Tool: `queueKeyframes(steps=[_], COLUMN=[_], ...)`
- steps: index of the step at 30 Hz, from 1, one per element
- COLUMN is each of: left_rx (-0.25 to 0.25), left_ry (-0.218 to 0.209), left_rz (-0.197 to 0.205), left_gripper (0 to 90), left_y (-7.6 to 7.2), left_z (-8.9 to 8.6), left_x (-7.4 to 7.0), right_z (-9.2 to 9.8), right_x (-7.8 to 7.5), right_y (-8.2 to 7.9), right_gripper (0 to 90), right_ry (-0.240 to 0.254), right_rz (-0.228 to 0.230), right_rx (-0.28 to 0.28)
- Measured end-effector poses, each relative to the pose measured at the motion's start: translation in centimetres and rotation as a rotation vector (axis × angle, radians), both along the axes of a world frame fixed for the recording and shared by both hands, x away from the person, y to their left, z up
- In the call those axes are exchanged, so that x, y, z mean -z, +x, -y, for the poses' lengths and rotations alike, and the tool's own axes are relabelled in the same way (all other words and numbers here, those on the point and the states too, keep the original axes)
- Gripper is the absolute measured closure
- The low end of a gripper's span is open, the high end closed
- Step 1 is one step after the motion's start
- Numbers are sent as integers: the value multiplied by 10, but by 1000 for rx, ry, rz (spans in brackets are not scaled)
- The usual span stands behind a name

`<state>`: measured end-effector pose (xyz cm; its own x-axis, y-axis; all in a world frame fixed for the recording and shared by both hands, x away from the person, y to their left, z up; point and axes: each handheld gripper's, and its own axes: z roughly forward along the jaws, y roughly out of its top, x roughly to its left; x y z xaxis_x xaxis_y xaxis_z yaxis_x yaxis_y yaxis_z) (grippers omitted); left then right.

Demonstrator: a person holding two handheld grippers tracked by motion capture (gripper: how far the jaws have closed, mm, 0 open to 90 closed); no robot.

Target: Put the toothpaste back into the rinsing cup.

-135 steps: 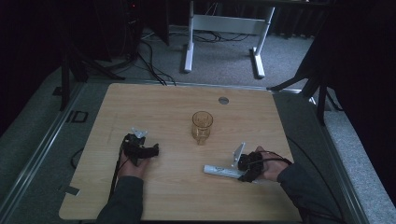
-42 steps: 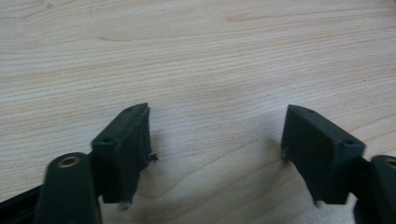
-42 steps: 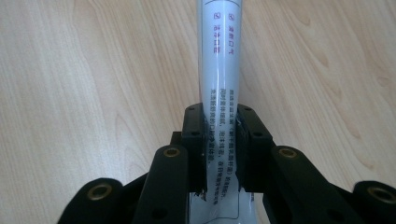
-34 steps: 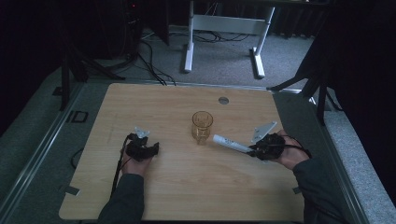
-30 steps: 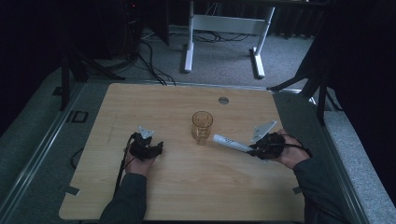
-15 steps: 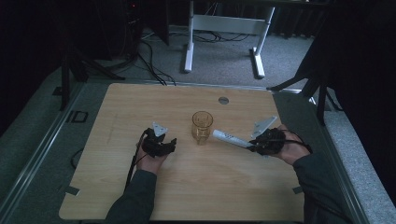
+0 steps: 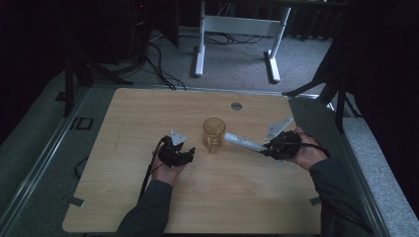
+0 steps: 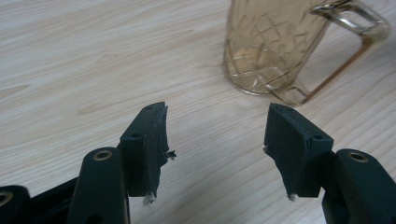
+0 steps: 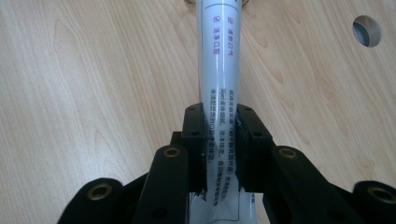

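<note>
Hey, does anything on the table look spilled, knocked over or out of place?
Nothing stands out. The amber cup stands upright, the white tube is gripped squarely in the right tool, and the left tool is open.

Black gripper [image 9: 220, 140] clamped on a white tube [image 9: 222, 60] (small printed text on it) above a wooden table [image 9: 93, 84], round hole [image 9: 366, 31] top right.
</note>
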<state>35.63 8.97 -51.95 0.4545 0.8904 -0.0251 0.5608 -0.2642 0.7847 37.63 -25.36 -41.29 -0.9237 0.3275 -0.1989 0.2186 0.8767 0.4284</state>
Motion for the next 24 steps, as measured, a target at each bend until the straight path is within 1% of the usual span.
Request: queueKeyframes(steps=[1,5,9,12,17,18,24], left_rx=[10,37,63,77,86,96,115], left_ry=[-4,-3,8,15,15,19,20], left_rz=[0,3,7,6,9,9,5], left_gripper=[394,394,394,395,397,403,411], left_y=[0,-2,-4,-4,-5,-6,-6], left_z=[5,14,22,25,28,31,36], left_x=[0,-1,-1,-1,-1,-1,1], right_z=[-1,-2,-3,-4,-5,-6,-6], right_x=[-2,-5,-8,-9,-11,-12,-15], right_y=[1,4,7,9,12,13,17], right_gripper=[762,763,762,763,762,762,762], right_ry=[-1,-2,-7,-11,-10,-12,-19], right_rz=[3,9,13,14,17,18,14], right_rx=[4,9,10,17,22,22,29])
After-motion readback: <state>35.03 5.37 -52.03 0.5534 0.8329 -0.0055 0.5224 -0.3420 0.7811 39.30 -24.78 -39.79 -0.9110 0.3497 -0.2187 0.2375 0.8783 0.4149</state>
